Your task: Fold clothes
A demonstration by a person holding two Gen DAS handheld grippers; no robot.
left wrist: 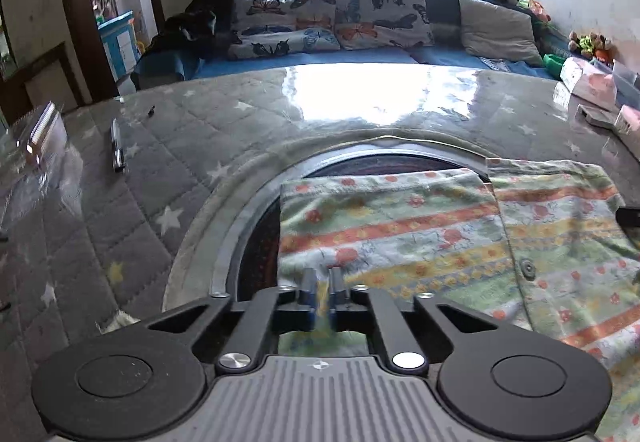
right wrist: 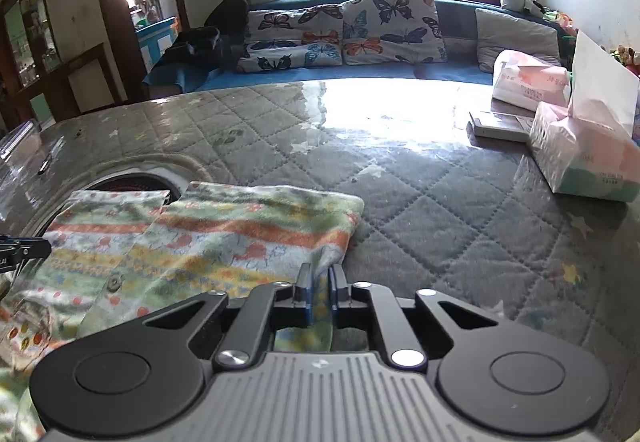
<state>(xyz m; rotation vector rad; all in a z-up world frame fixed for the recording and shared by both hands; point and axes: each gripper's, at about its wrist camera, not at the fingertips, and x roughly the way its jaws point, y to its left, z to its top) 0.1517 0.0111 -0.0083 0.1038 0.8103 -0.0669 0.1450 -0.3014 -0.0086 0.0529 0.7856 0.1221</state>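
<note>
1. Striped floral garment [left wrist: 400, 230] (one button showing) lies flat on the quilted table [left wrist: 180, 146].
2. Left gripper [left wrist: 322, 284] clamps the garment's near-left edge.
3. Right gripper [right wrist: 320, 282] clamps its near-right corner.

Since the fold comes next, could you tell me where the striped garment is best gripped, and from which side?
Grip the striped garment at its near hem corners, coming from the near side. It lies flat with sleeves pointing away, so that edge is free. The left gripper and right gripper are shut on it there.

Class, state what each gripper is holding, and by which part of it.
Both pinch the striped garment: left gripper at its near left edge, right gripper at its near right edge.
</note>
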